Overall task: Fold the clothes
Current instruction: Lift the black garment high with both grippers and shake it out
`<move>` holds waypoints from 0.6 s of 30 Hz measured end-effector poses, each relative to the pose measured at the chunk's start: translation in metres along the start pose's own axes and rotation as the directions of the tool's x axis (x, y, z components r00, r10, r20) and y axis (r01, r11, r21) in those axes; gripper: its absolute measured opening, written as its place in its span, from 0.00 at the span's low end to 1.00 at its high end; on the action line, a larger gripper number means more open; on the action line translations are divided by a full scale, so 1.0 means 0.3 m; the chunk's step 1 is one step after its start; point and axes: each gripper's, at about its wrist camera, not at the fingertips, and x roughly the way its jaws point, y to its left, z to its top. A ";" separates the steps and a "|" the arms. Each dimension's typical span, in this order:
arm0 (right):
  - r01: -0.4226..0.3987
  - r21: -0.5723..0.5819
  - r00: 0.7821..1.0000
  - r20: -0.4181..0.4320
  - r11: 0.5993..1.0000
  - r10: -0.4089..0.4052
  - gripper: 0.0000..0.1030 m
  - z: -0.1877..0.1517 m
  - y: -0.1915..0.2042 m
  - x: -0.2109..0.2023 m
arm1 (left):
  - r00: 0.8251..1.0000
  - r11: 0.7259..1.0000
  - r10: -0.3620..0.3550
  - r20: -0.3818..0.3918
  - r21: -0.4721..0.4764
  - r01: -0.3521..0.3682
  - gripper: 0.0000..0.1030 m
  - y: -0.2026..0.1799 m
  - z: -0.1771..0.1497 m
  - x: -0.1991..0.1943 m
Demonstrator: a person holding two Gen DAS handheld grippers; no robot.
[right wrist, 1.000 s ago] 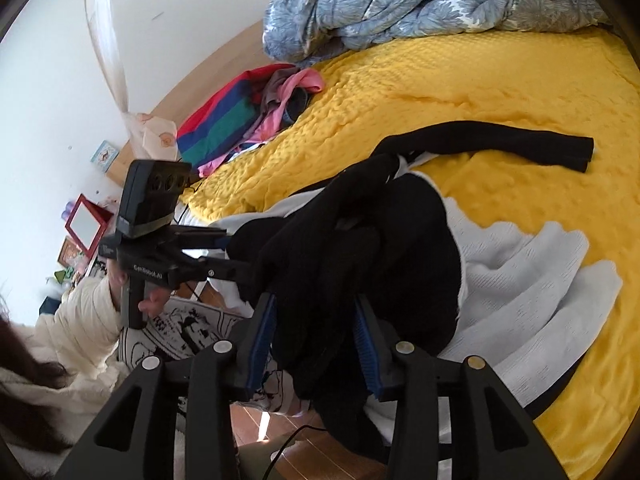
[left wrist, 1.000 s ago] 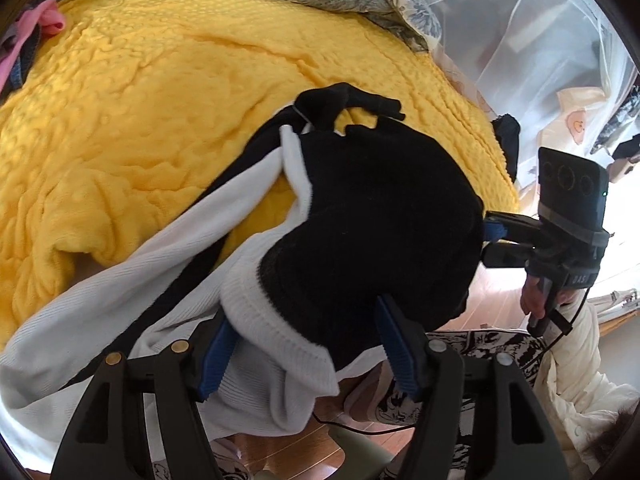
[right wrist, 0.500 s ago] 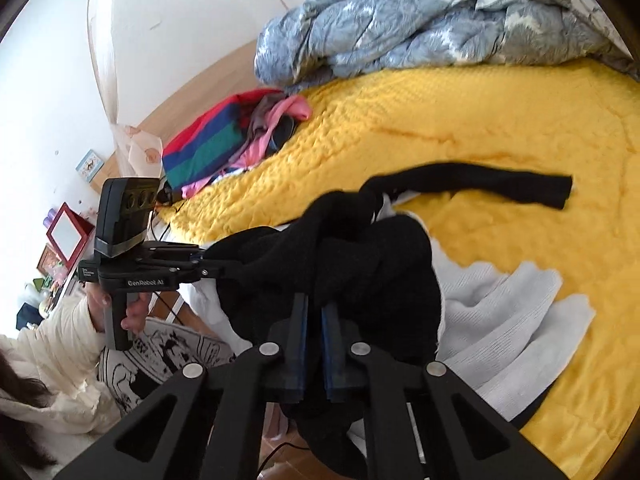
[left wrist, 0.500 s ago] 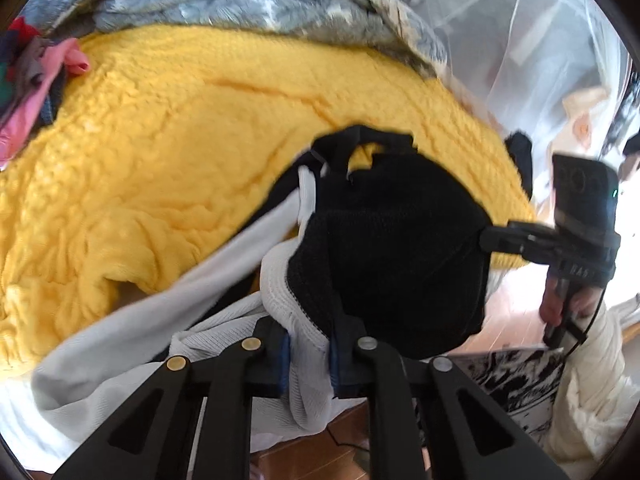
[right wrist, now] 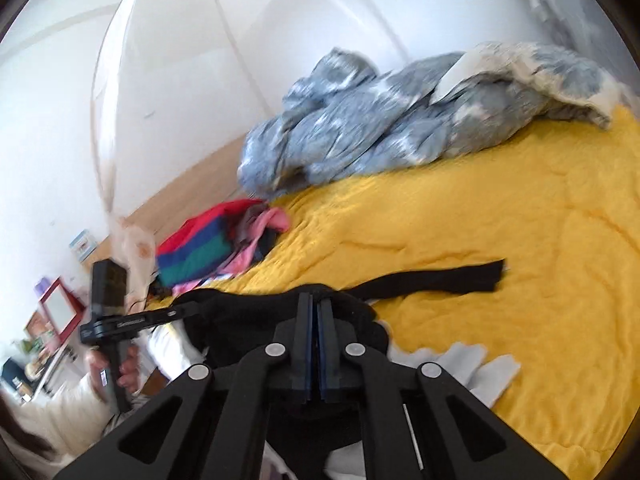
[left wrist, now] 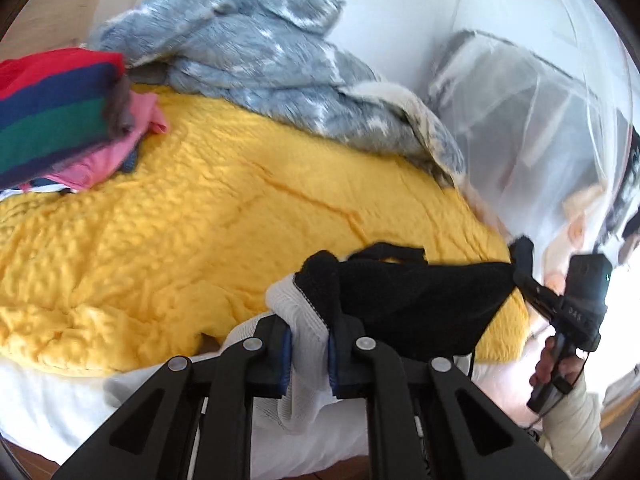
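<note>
A black and white knit sweater (left wrist: 404, 300) is stretched above the front edge of the yellow bedspread (left wrist: 180, 232). My left gripper (left wrist: 308, 348) is shut on its white ribbed hem. My right gripper (right wrist: 315, 336) is shut on the black part of the sweater (right wrist: 248, 316); it also shows in the left wrist view (left wrist: 532, 280) at the sweater's other end. One black sleeve (right wrist: 436, 280) lies out across the bedspread (right wrist: 520, 240). White parts (right wrist: 480, 368) hang over the front edge.
A crumpled blue-grey duvet (left wrist: 280, 64) lies at the back of the bed. A pile of folded clothes (left wrist: 60, 120), striped red, blue and green with pink, sits at the left. A sheer net (left wrist: 540, 128) hangs at the right. A red-framed item (right wrist: 58, 308) stands on the floor.
Both grippers went from open to shut on the sweater, then lifted it and pulled it taut between them. Both views have tilted up toward the duvet and wall.
</note>
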 end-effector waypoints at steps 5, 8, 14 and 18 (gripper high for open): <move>0.012 -0.020 0.999 0.046 1.000 -0.011 0.02 0.023 0.042 -0.007 | 0.996 0.998 0.041 0.076 0.044 -0.044 0.14 -0.028 0.016 -0.052; -0.001 -0.014 0.994 0.114 1.000 0.003 0.02 0.062 0.067 -0.040 | 0.991 0.996 0.046 0.125 0.073 -0.056 0.14 -0.058 0.046 -0.102; 0.022 -0.077 0.967 0.254 0.997 -0.002 0.02 0.275 0.206 -0.168 | 0.952 0.980 0.028 0.304 0.179 -0.086 0.05 -0.220 0.245 -0.317; 0.078 -0.172 0.928 0.373 0.982 -0.008 0.02 0.455 0.367 -0.327 | 0.916 0.964 -0.005 0.401 0.247 -0.103 0.04 -0.340 0.399 -0.478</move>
